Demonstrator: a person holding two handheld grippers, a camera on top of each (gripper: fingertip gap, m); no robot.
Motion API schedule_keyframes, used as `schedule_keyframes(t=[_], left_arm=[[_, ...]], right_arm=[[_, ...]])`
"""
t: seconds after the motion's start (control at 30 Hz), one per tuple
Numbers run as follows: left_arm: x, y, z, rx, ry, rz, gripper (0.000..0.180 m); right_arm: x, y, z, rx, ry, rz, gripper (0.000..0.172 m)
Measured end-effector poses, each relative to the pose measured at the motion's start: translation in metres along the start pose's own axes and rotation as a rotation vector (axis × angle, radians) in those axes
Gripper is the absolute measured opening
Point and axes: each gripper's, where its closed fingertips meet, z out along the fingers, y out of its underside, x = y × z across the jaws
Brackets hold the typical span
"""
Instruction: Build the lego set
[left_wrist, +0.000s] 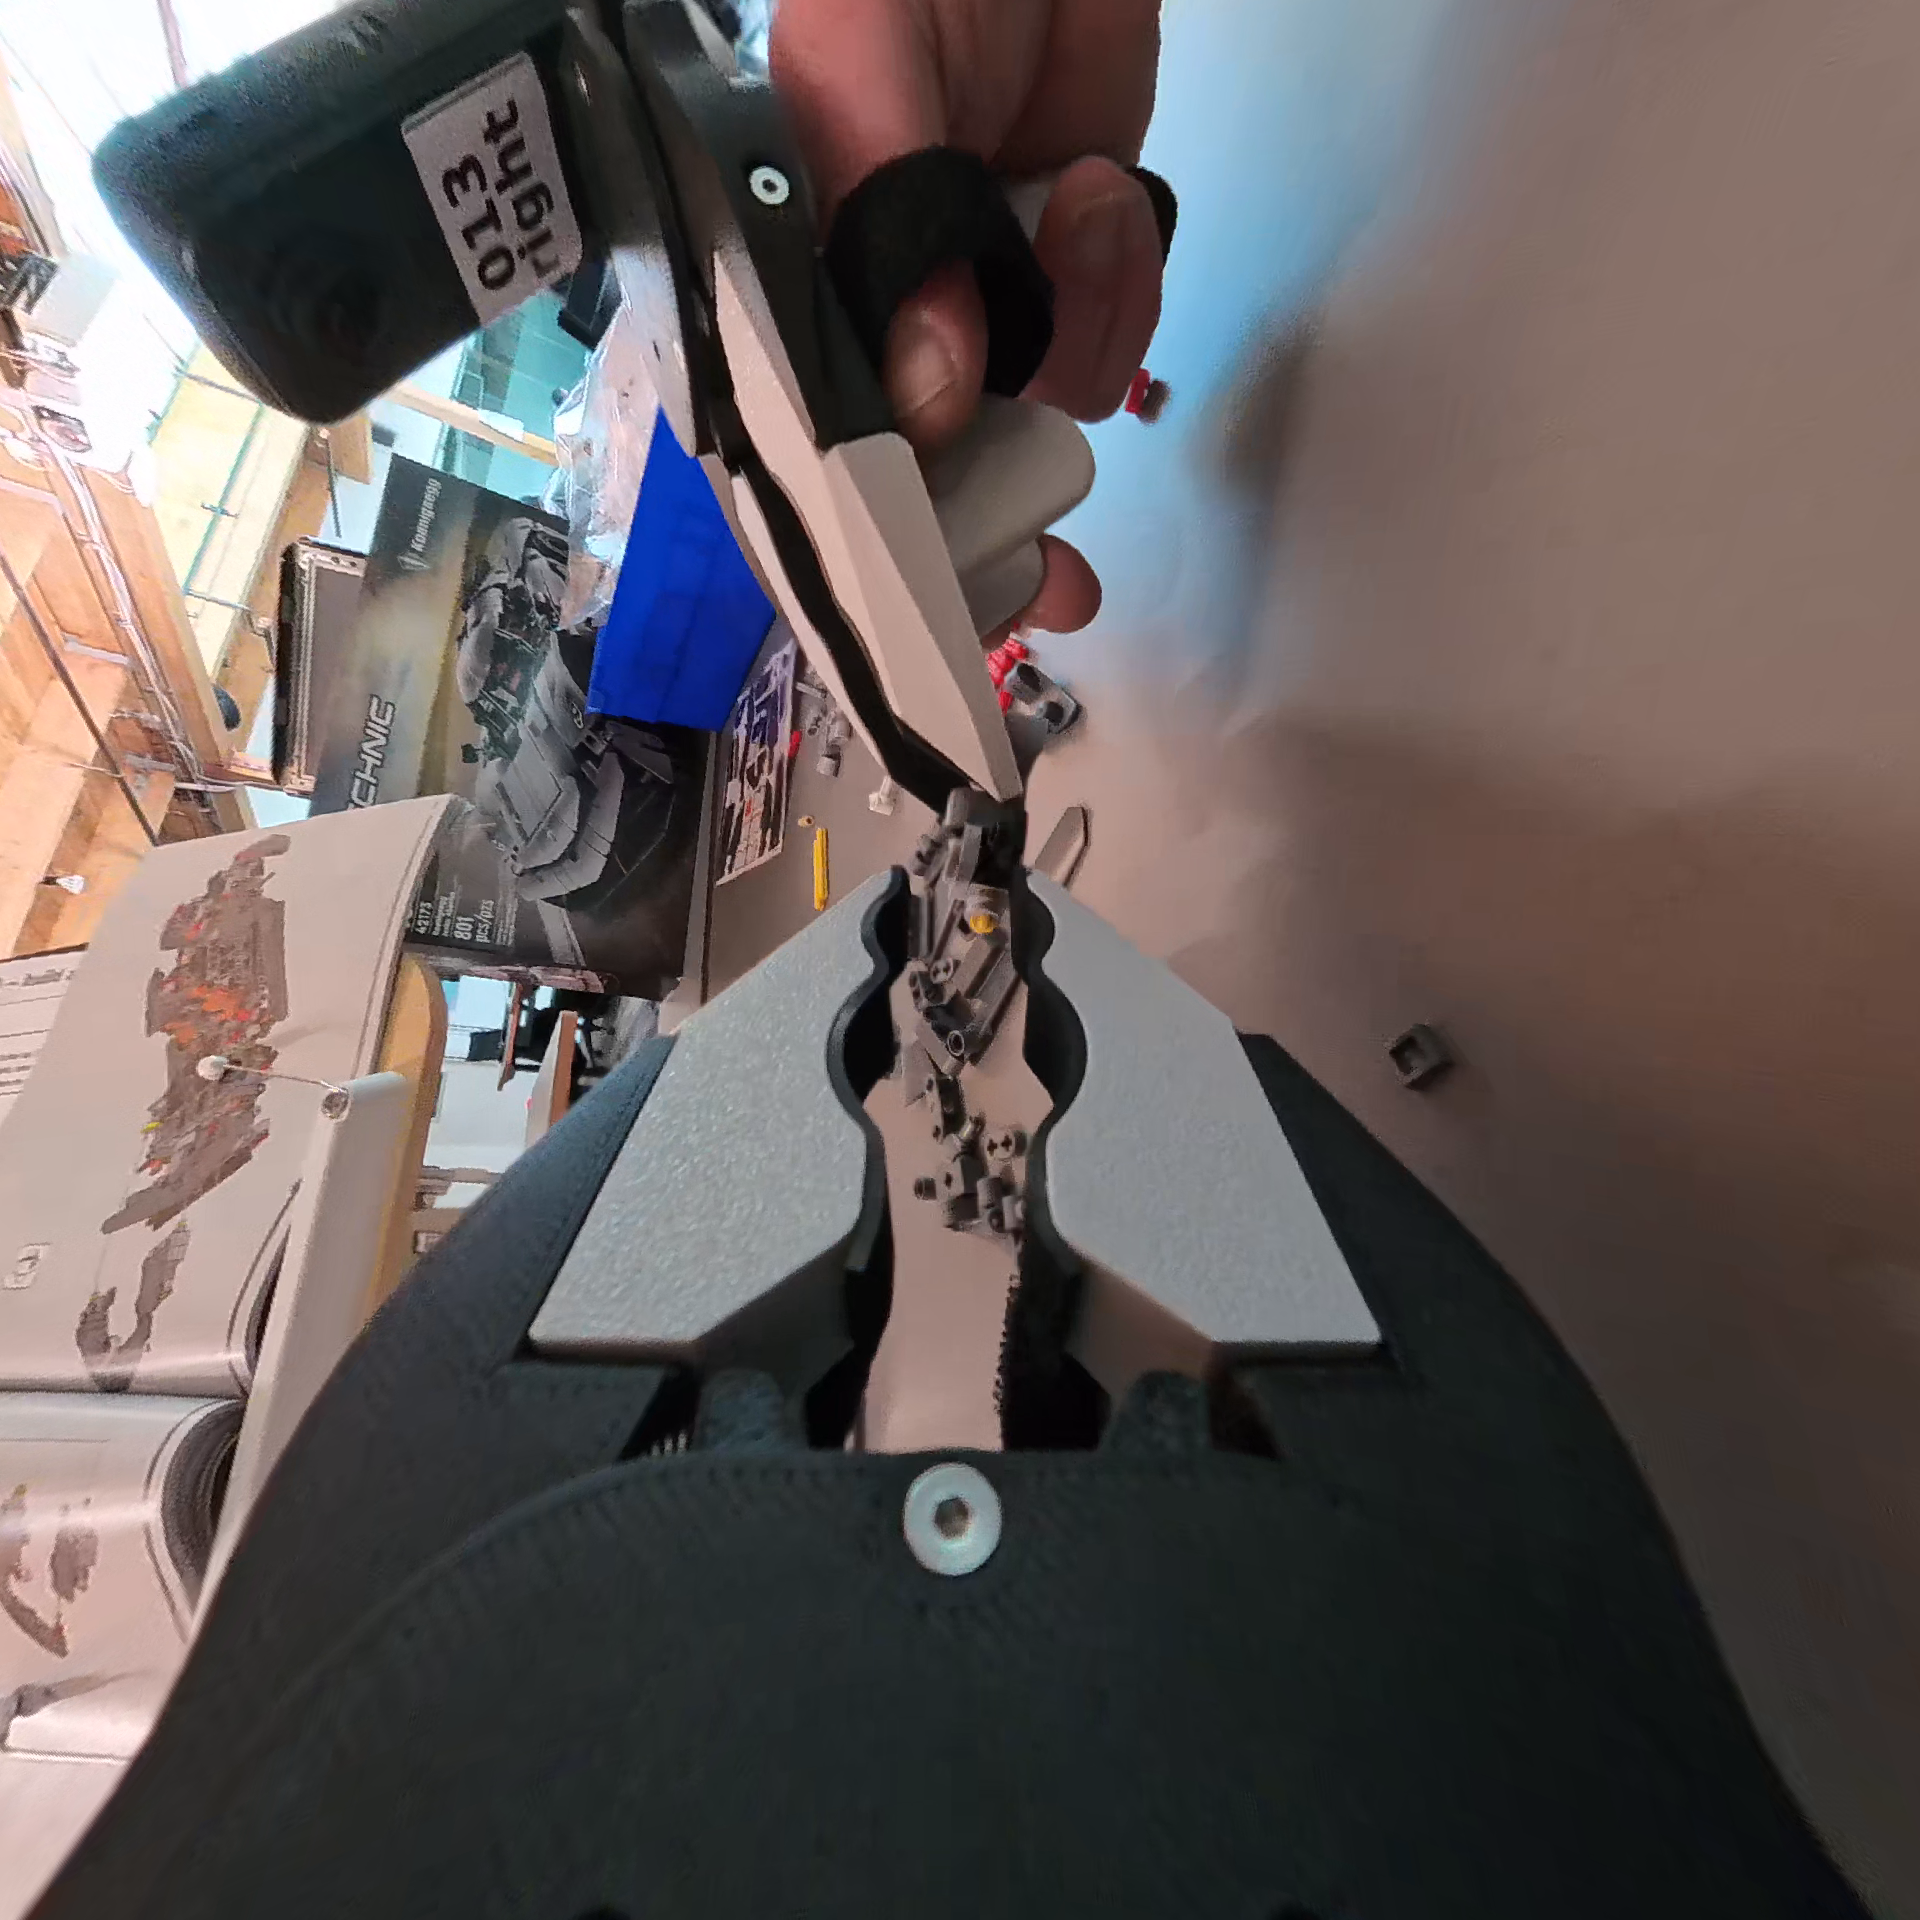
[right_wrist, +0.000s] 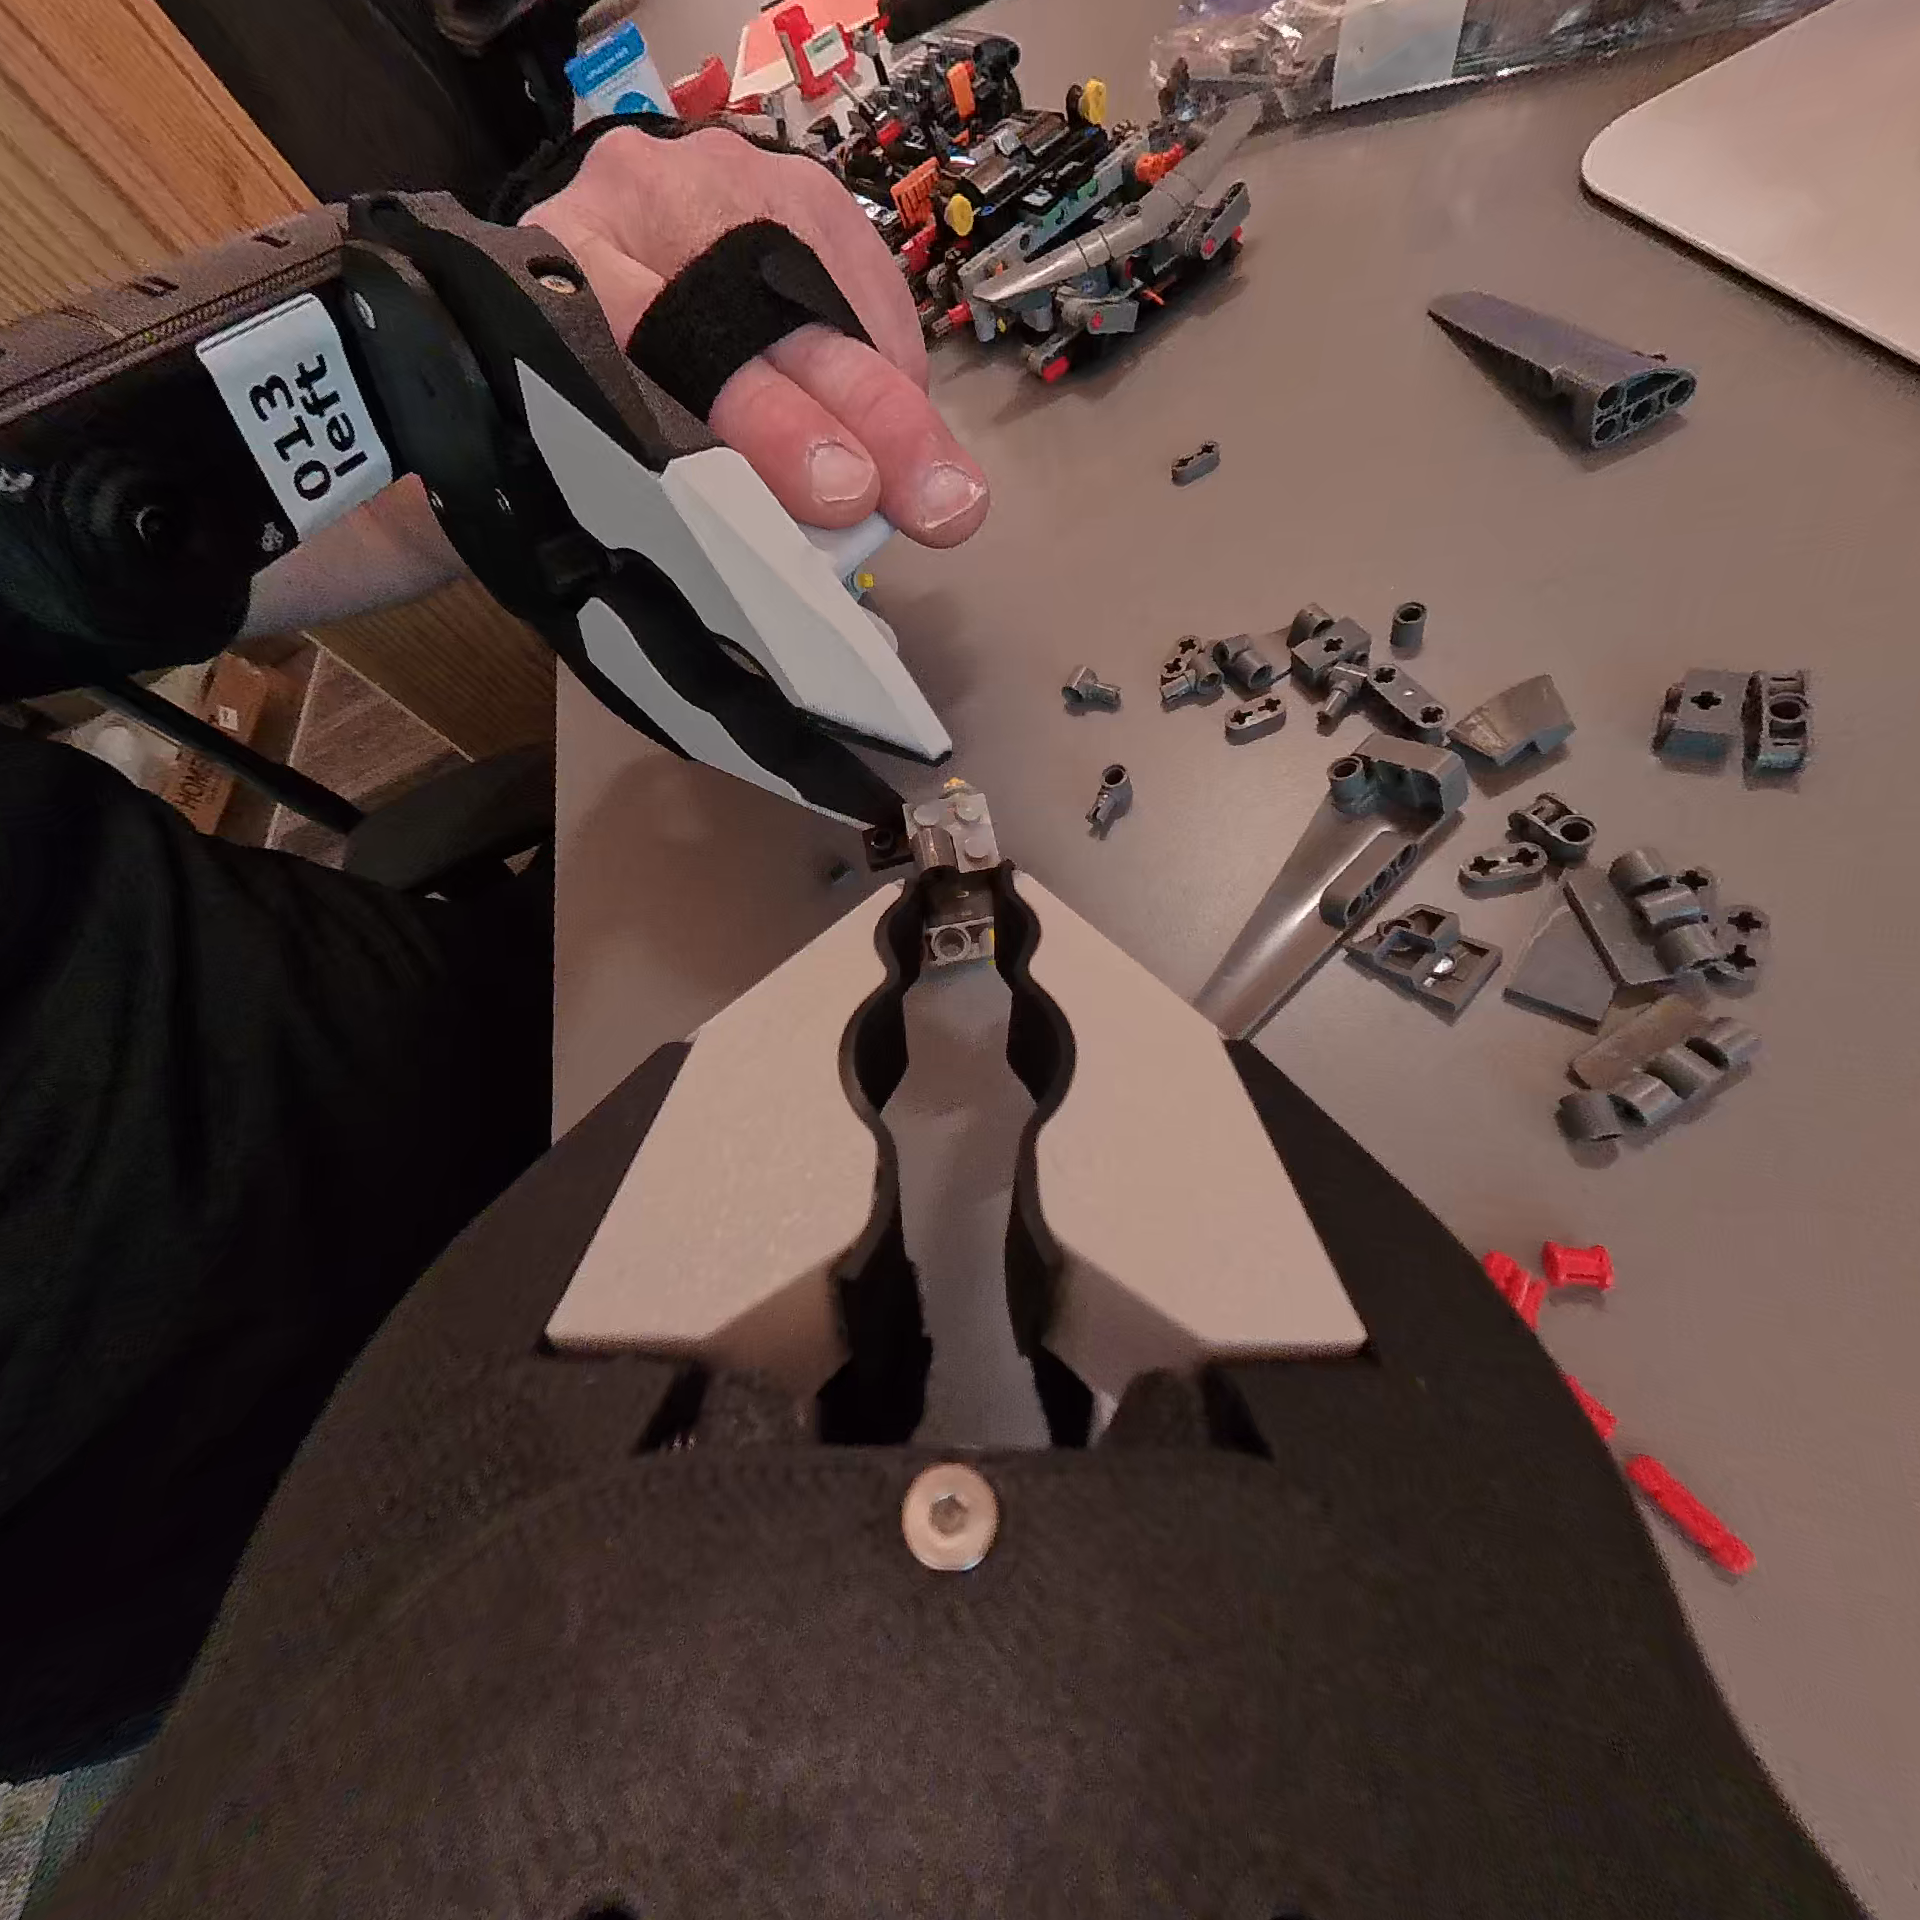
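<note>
The grey worktop (right_wrist: 1351, 540) carries a part-built toy-brick vehicle (right_wrist: 1049, 197) at the far side, a spread of loose dark grey brick pieces (right_wrist: 1455, 831) to the right and a few red pins (right_wrist: 1579, 1268) near the right edge. A kit box (left_wrist: 520, 665) and an open instruction booklet (left_wrist: 208, 1039) stand off to the left.

The right gripper (right_wrist: 961, 883) has its jaws closed on a small grey brick assembly (right_wrist: 954, 831), held in the air above the near edge of the worktop, well clear of the loose pile. The left gripper (right_wrist: 894, 779) comes in from the left with its jaws slightly parted, its lower fingertip at a small dark plate (right_wrist: 881, 840) on the assembly's left side; whether it presses on it I cannot tell.

The hold is only at the fingertips, on a small piece. A sideways push from the left gripper could twist the assembly out of the right jaws, or pop a plate loose. Anything dropped here may fall past the worktop edge.
</note>
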Motion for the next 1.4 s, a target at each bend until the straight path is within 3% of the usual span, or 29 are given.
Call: schedule_keyframes(t=[0.1, 0.23, 0.33, 0.9, 1.03, 1.13, 1.27, 1.4], left_arm=[[0.002, -0.002, -0.001, 0.011, 0.004, 0.002, 0.013], [0.001, -0.008, -0.002, 0.035, 0.017, -0.002, 0.021], [0.003, -0.011, -0.003, 0.037, 0.021, 0.012, 0.013], [0.004, -0.013, -0.007, -0.012, 0.032, 0.094, 0.009], [0.012, -0.021, -0.007, -0.002, 0.081, 0.111, 0.0], [0.014, -0.027, -0.006, 0.011, 0.093, 0.1, 0.0], [0.01, -0.012, -0.007, -0.017, 0.095, 0.066, 0.0], [0.011, -0.012, -0.005, -0.009, 0.085, 0.088, 0.0]], right_arm=[[-0.001, -0.001, -0.002, 0.0, -0.015, 0.003, 0.011], [-0.007, -0.004, 0.0, -0.009, -0.039, -0.016, 0.011], [-0.01, -0.005, 0.002, -0.037, -0.038, -0.039, 0.011], [-0.015, -0.006, 0.002, -0.074, -0.085, -0.024, 0.01], [-0.023, -0.012, 0.003, -0.06, -0.123, -0.023, 0.0], [-0.019, -0.004, 0.013, -0.123, -0.084, -0.046, 0.0], [-0.004, -0.01, 0.003, -0.068, 0.019, -0.088, 0.002], [-0.005, -0.007, -0.007, -0.062, 0.1, -0.223, 0.018]])
